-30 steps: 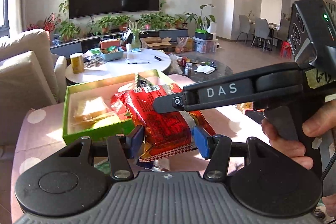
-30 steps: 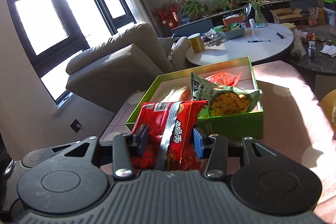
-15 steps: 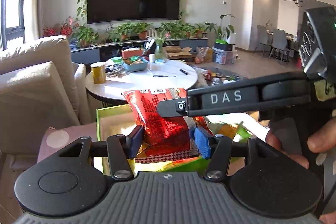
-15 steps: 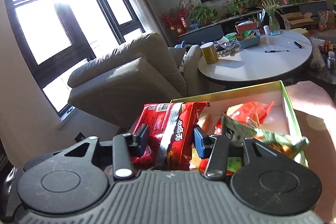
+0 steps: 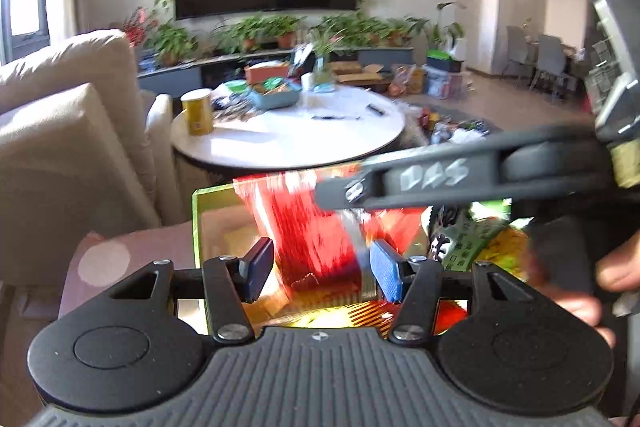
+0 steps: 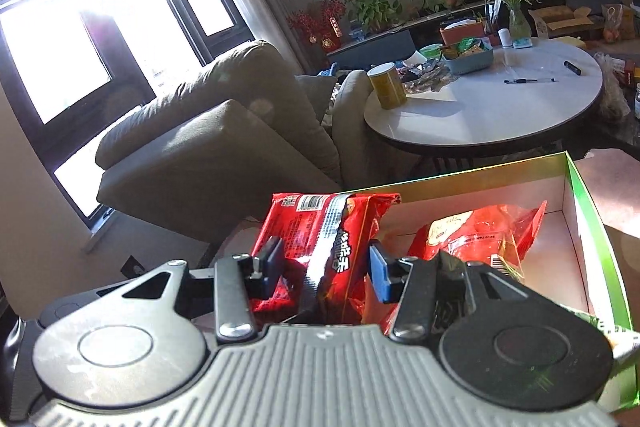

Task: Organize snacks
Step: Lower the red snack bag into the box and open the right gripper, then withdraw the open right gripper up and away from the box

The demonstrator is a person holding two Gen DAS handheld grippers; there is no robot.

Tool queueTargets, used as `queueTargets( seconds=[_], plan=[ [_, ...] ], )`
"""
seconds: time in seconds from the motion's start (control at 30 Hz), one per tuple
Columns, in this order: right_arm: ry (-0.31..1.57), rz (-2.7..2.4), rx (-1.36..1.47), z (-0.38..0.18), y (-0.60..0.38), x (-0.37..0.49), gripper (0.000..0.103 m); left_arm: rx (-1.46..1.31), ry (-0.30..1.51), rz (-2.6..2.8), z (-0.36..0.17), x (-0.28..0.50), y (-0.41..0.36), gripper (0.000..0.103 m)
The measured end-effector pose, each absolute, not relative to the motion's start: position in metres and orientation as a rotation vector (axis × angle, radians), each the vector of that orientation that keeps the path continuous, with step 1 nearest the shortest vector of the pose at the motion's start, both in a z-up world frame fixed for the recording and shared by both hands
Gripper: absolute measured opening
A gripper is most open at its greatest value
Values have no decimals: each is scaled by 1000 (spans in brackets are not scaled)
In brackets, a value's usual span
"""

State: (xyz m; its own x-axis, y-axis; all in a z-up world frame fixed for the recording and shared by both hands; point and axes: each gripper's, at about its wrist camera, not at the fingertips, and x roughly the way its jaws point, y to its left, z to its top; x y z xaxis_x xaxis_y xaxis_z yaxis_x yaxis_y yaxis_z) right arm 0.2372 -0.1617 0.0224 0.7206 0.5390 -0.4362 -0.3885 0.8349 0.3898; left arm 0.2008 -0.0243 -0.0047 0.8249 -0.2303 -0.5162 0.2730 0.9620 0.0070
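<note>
With our right gripper (image 6: 324, 269) fingers pinching the red snack bag (image 6: 320, 227) above the green box (image 6: 592, 223), and left gripper (image 5: 316, 269) fingers seemingly spread around it, a loose pinch could drop it outside.

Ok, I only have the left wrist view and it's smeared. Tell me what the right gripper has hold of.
Observer: The right gripper is shut on a red crinkly snack packet with a silver stripe, held upright.
Operator: Now list what's inside the green cardboard box.
Observer: A second red plastic bag lies on its white floor.
Operator: Say where there's room.
Observer: Bare white floor shows along the box's right wall.
</note>
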Motion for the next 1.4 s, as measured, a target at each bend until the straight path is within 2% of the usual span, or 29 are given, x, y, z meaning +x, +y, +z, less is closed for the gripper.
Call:
queueTargets(
  seconds=[0.17,0.37,0.47,0.67,1.03,1.4],
  plan=[
    [538,551,269,28,-166,219,48,59,544,-246,-8,188,-16,52],
    [522,584,229,39,-163,194,48,56,503,-238,7,161,-12,59],
    [514,593,206,42,-165,179,48,46,495,-233,13,146,-11,67],
    [508,597,172,48,-170,154,48,38,474,-231,19,123,-14,73],
    [508,581,174,49,-184,126,50,23,452,-224,27,81,-14,80],
    [507,571,148,43,-187,91,52,45,449,-219,21,42,-17,81]
  ],
)
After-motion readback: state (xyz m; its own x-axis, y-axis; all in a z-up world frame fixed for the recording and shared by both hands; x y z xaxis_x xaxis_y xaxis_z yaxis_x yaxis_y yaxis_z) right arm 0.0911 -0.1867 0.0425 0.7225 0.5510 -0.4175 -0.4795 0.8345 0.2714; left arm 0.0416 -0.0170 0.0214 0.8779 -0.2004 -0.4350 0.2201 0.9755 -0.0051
